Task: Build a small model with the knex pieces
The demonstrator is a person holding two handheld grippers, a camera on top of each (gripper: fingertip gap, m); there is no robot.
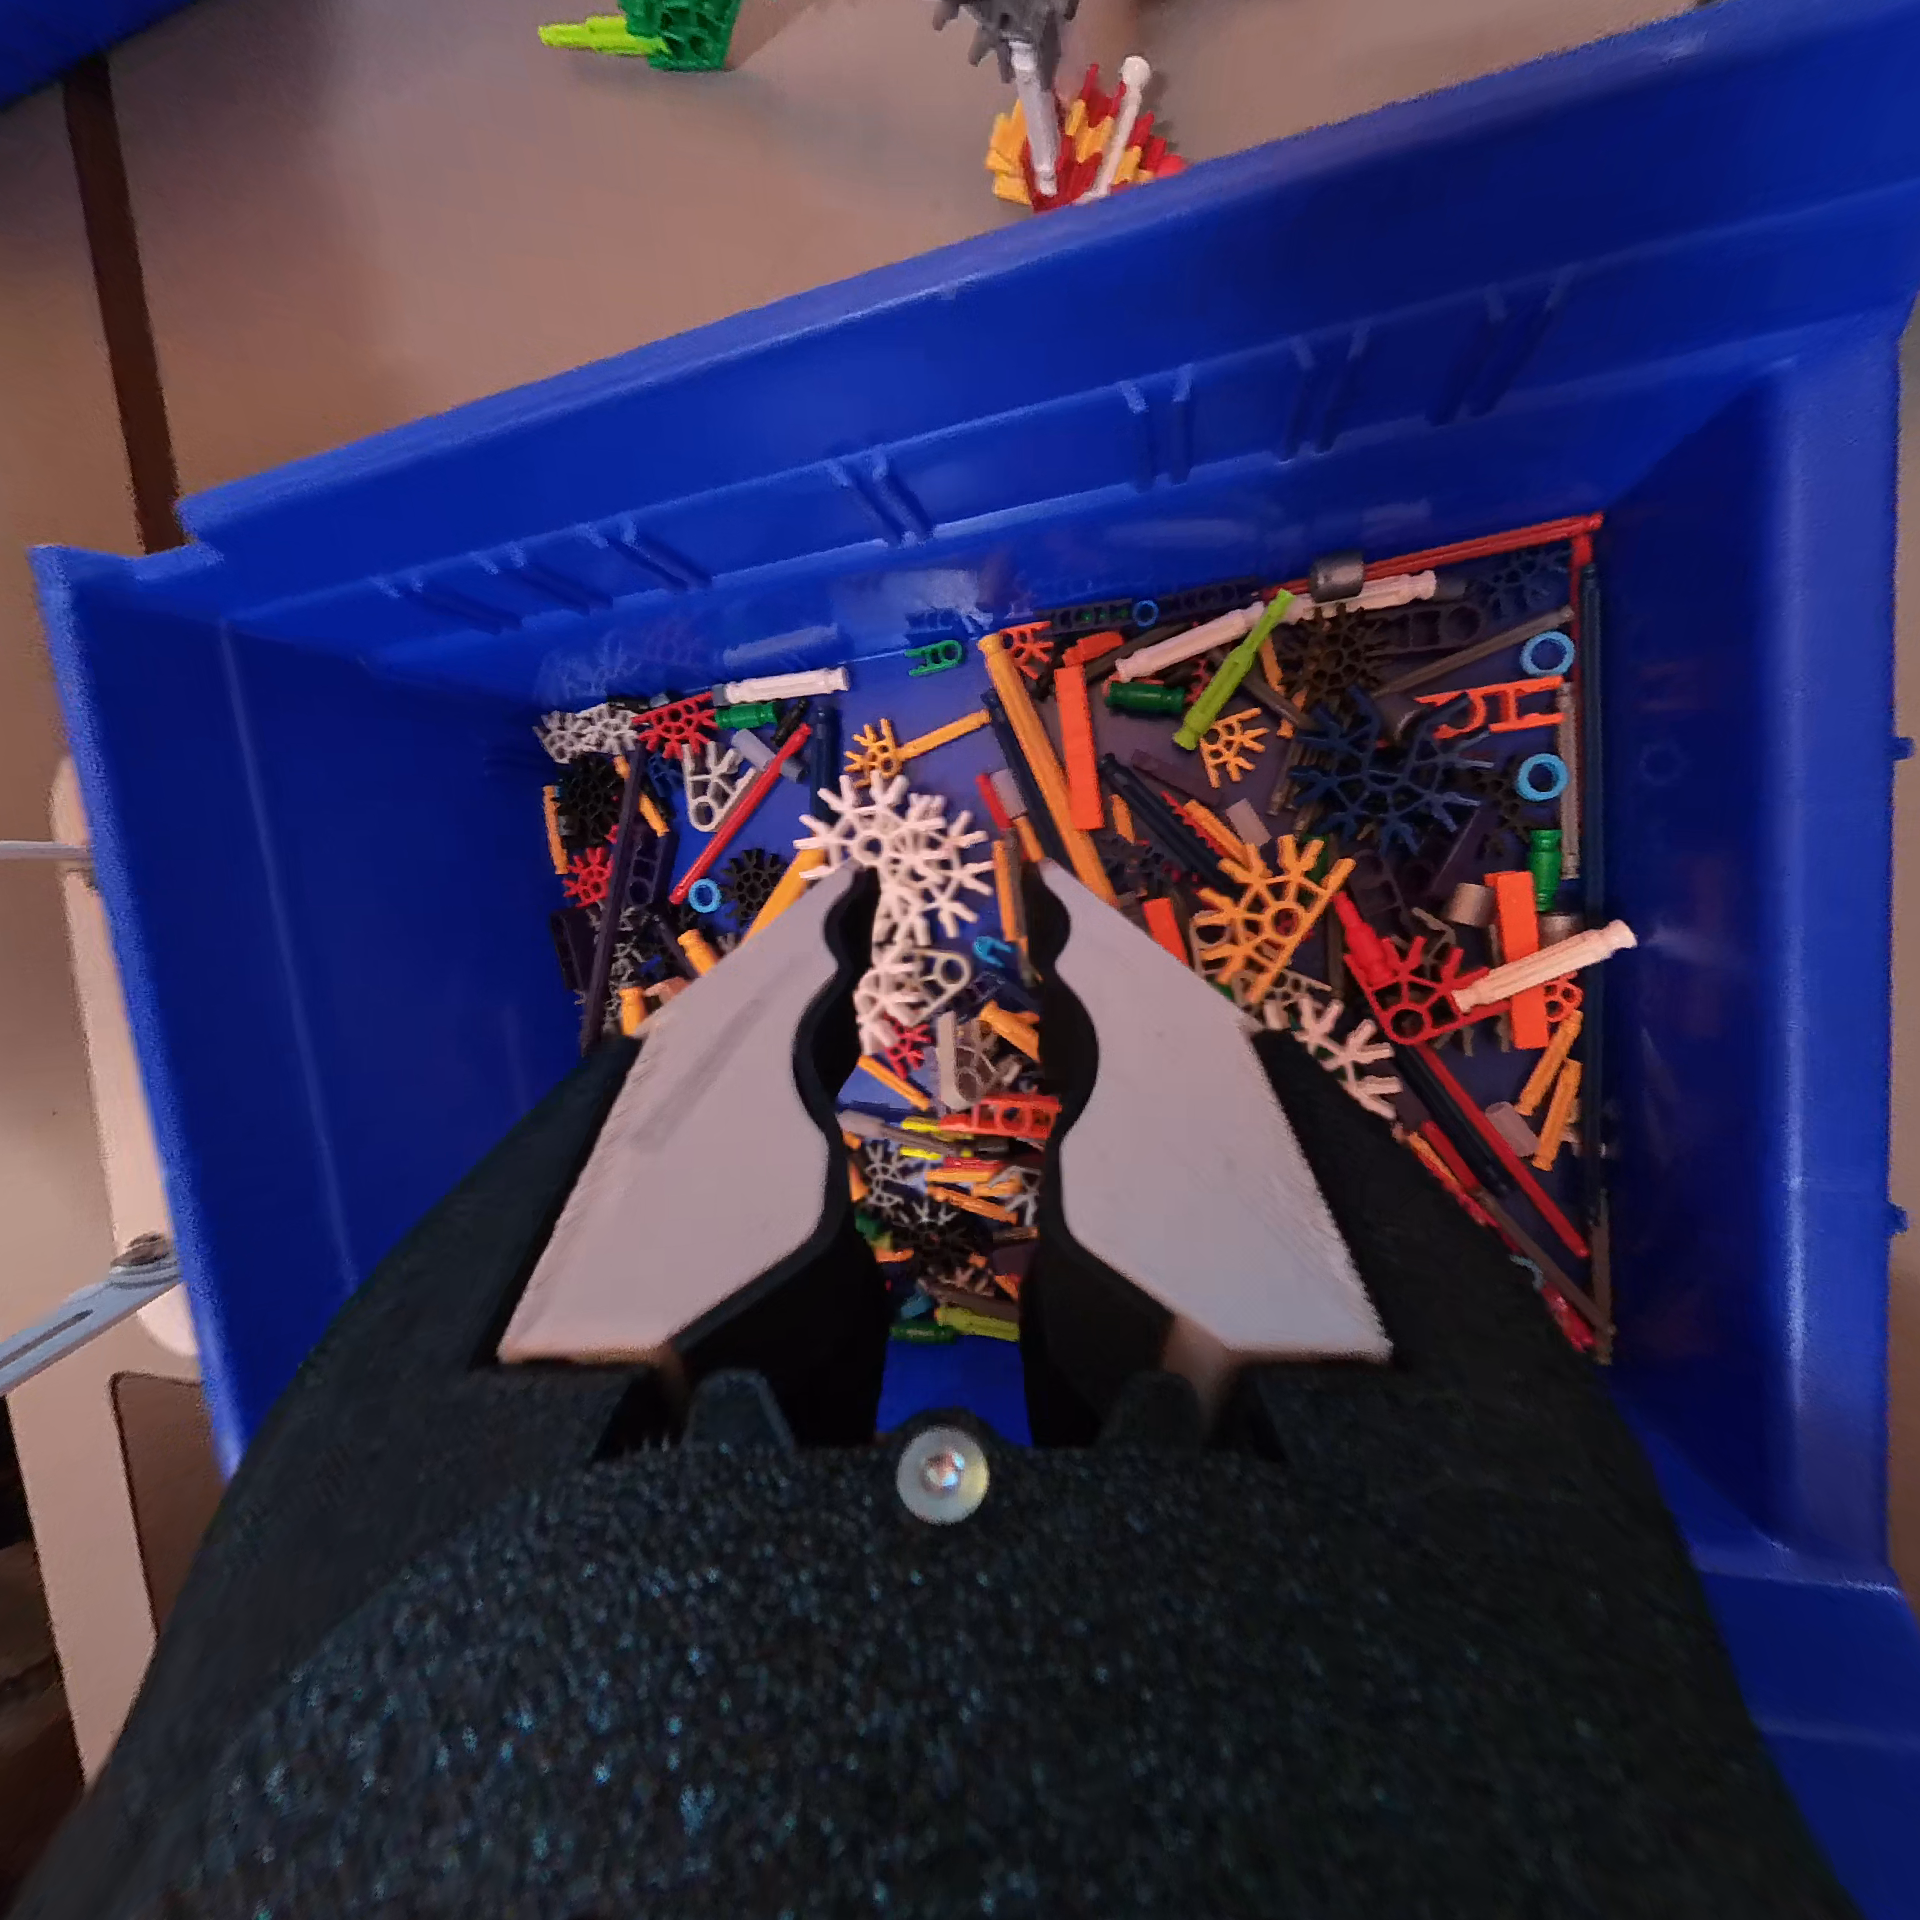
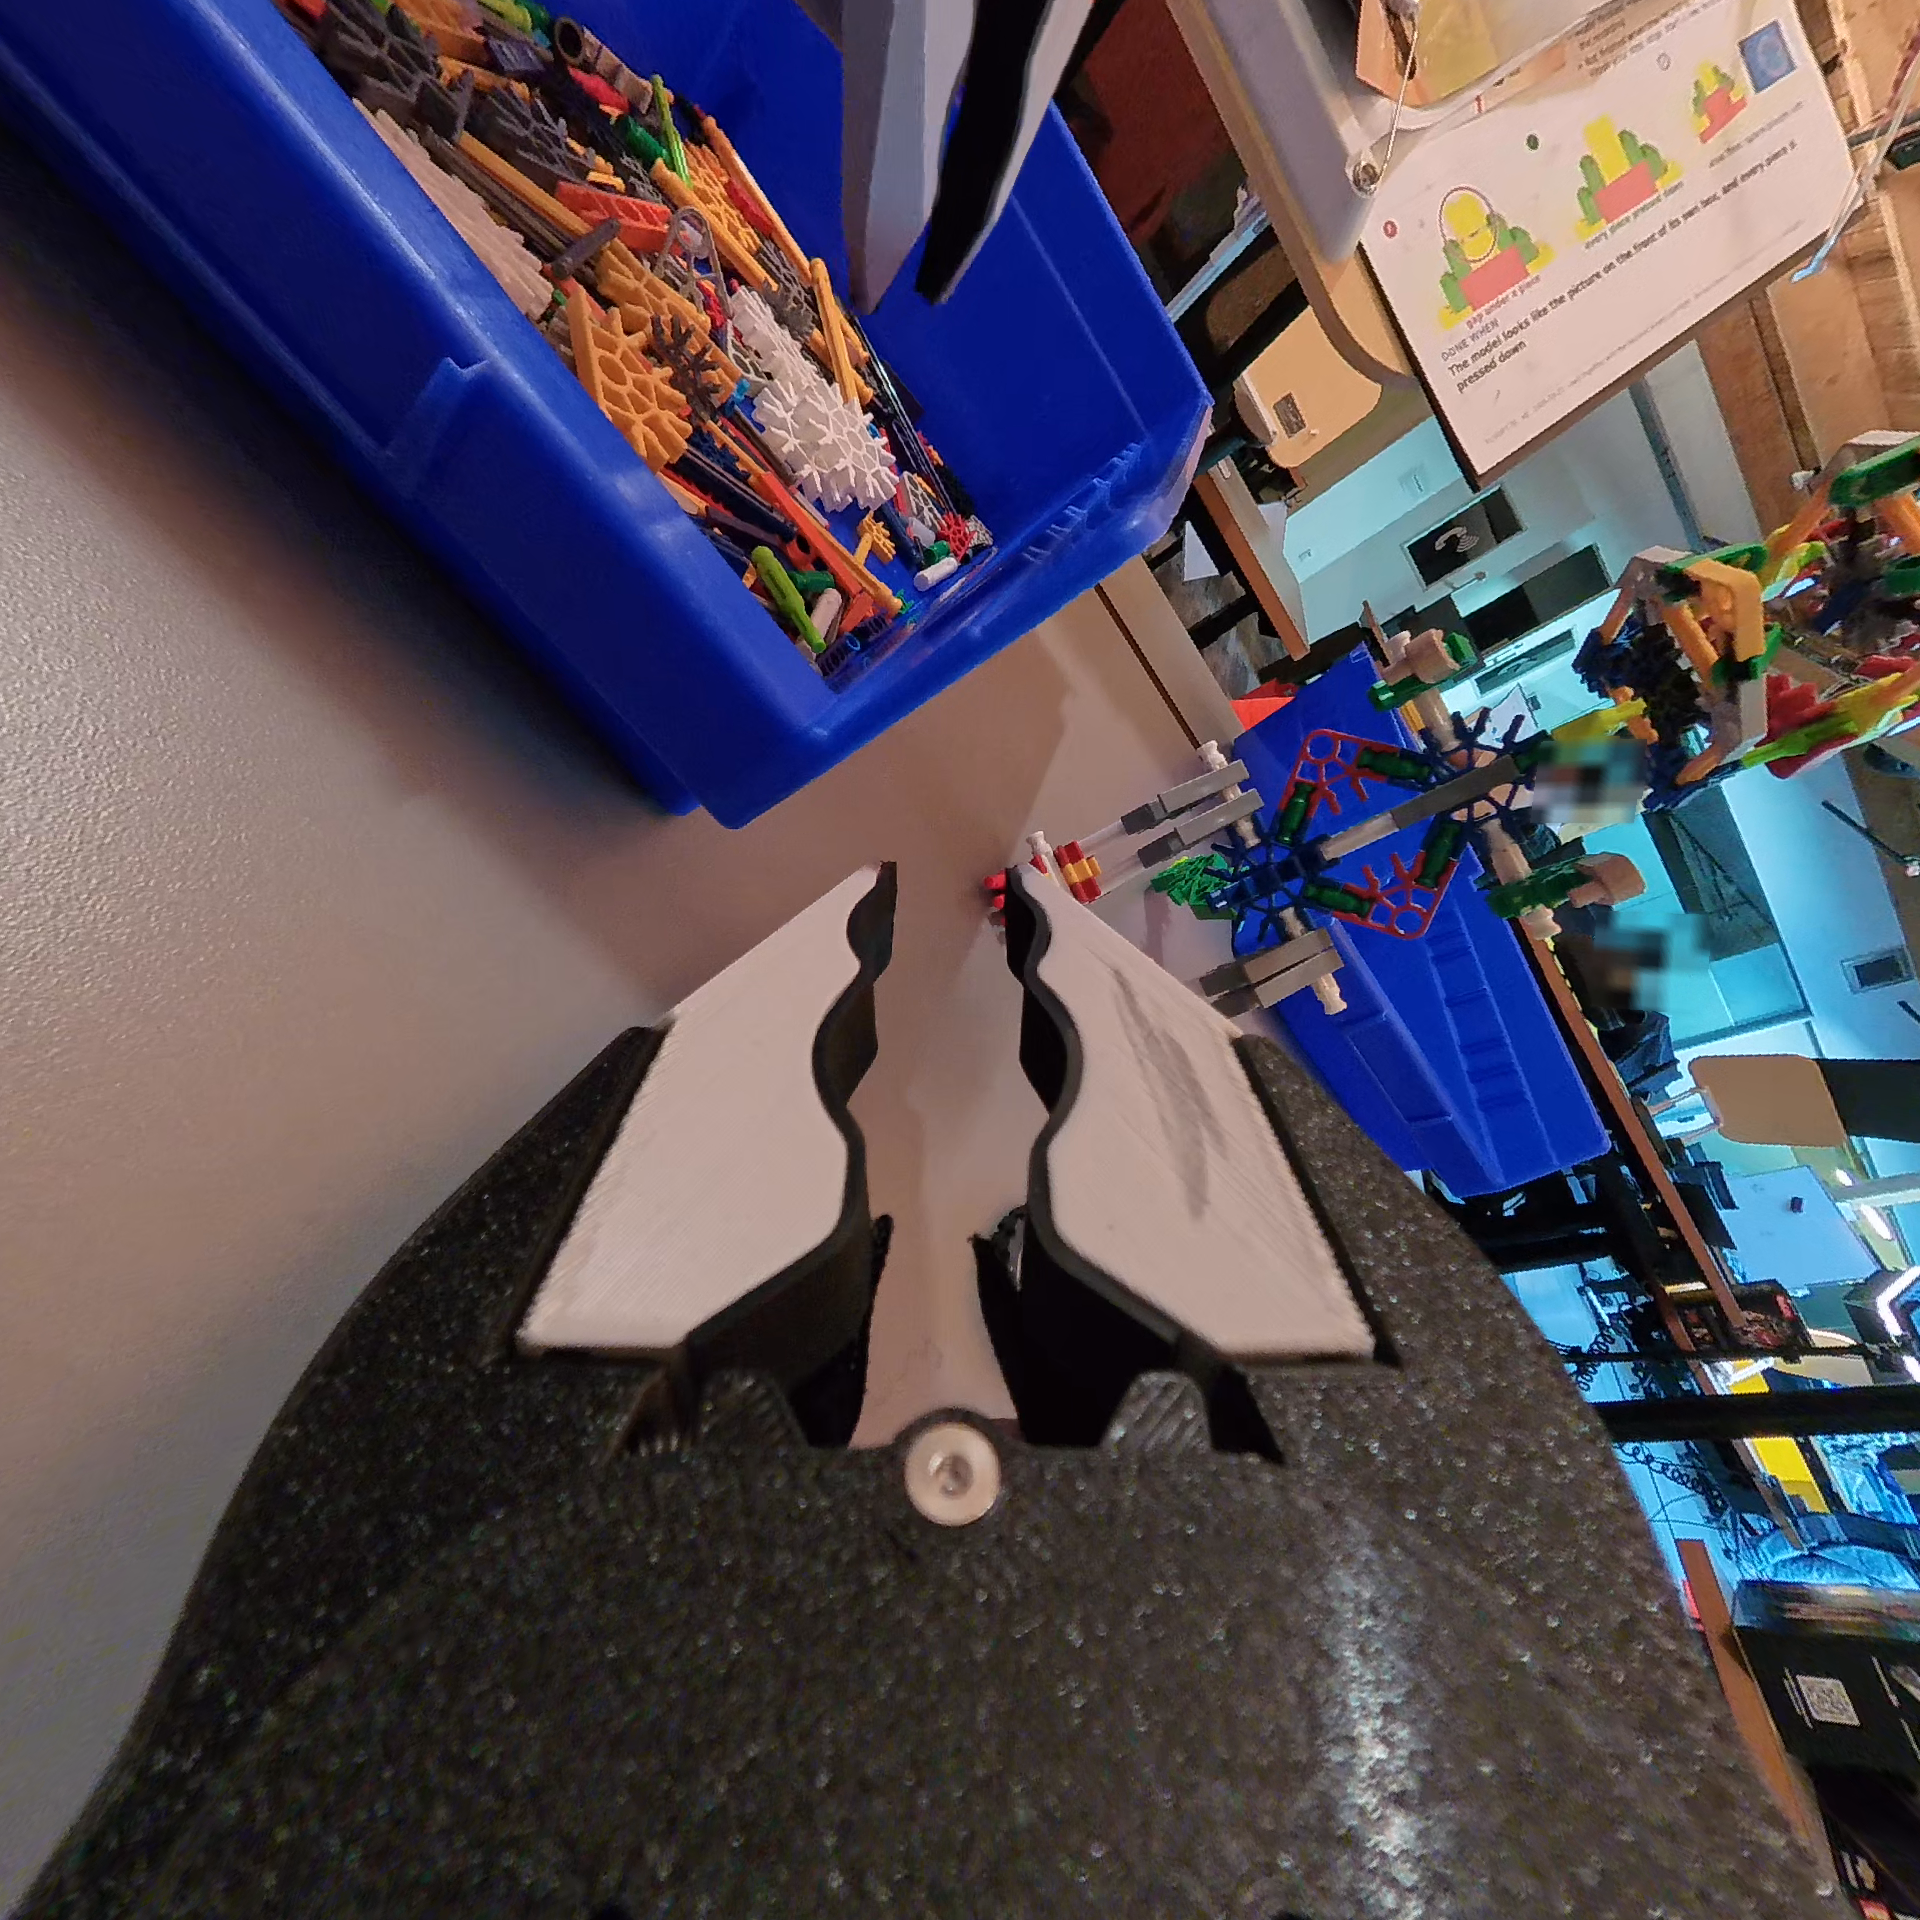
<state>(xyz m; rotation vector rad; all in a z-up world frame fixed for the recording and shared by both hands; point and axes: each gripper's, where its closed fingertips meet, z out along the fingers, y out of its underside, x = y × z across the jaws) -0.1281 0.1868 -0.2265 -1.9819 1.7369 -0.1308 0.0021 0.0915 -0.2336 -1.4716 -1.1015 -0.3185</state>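
Above, the left gripper [image 1: 940, 883], with grey fingers lined in wavy black rubber, is seen pointed down into a deep blue plastic bin [image 1: 1039, 488] that rests on a pale tabletop [image 1: 416, 260]. Its jaws are spread apart and nothing is gripped; a cluster of white snowflake-shaped plastic connectors [image 1: 899, 842] lies just beyond and between the fingertips, and whether it is touched cannot be told. Loose rods and connectors in orange, red, blue, black and green are heaped across the bin floor, kept together by its high walls. Among them a large orange fan-shaped connector [image 1: 1268, 914] lies to the right of the fingers, and a red corner connector with a white rod [image 1: 1434, 987] lies further right.

From the right wrist view, the right gripper [image 2: 951, 883] is held off to the side, over bare tabletop, just outside the bin; its jaws are parted and empty. Beyond its tips, an assembled model of blue, red, green and grey pieces [image 2: 1330, 862] stands beside a second blue bin [image 2: 1455, 1018]. A printed instruction sheet with coloured block pictures [image 2: 1610, 208] hangs behind.
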